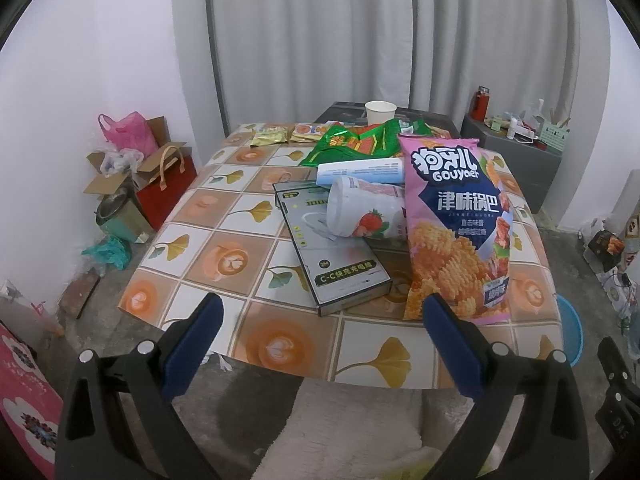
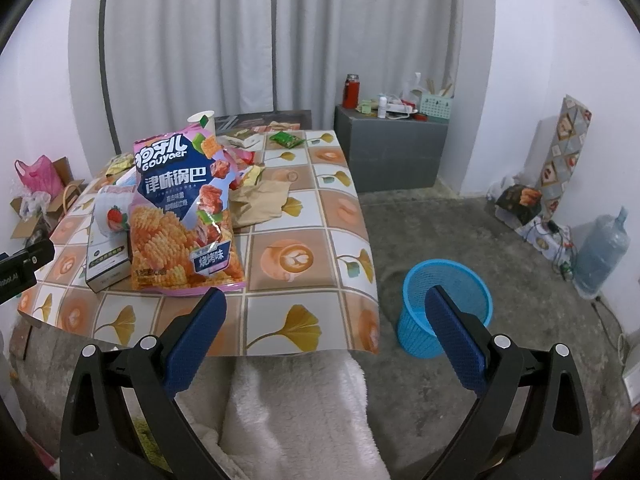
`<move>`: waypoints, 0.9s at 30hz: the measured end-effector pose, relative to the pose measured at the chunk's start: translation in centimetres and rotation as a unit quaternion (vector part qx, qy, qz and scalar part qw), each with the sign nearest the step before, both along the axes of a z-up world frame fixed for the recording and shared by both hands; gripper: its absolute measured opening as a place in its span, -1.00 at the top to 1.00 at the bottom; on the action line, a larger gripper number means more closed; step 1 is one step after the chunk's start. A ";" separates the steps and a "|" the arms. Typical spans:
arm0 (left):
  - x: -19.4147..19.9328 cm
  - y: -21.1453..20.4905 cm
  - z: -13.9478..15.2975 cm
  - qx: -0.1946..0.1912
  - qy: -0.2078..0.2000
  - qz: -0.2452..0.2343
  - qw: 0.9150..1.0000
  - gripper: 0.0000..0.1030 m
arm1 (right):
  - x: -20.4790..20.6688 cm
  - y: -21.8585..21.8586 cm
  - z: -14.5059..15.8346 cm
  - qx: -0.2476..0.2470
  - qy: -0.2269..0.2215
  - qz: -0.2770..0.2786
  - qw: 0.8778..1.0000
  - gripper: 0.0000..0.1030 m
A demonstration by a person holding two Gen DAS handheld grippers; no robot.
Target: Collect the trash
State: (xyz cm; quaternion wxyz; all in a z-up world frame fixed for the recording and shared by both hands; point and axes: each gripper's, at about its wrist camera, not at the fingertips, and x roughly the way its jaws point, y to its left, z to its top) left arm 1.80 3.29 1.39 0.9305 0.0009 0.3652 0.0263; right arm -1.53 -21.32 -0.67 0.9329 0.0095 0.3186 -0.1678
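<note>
A pink snack bag [image 1: 456,228] [image 2: 184,208] lies on the patterned table [image 1: 224,216] [image 2: 304,240], beside a strawberry cup [image 1: 360,212] [image 2: 112,212] resting on a grey cable box [image 1: 336,252] [image 2: 108,256]. Green wrappers [image 1: 356,140], a paper cup [image 1: 380,112] and a brown paper bag [image 2: 260,200] lie further back. A blue mesh bin [image 2: 444,304] stands on the floor right of the table. My left gripper [image 1: 322,312] is open and empty at the table's near edge. My right gripper [image 2: 326,308] is open and empty, near the table's near right corner.
A red gift bag [image 1: 168,188], cardboard boxes and a pink plastic bag [image 1: 128,132] stand on the floor left of the table. A grey cabinet [image 2: 392,152] with clutter stands at the back. A water jug [image 2: 604,252] and boxes line the right wall.
</note>
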 end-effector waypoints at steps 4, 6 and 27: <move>0.0 -0.1 0.0 0.004 0.000 0.003 1.000 -0.89 | 0.0 0.4 -0.3 0.000 0.001 0.002 1.000 -0.85; 0.0 -0.1 0.0 0.006 0.000 0.003 1.000 -0.89 | 0.1 0.7 -0.4 -0.001 0.002 0.004 1.000 -0.85; 1.0 -0.5 -1.2 0.015 0.015 0.018 1.000 -0.89 | 0.9 0.6 -0.6 0.011 0.015 0.019 1.000 -0.85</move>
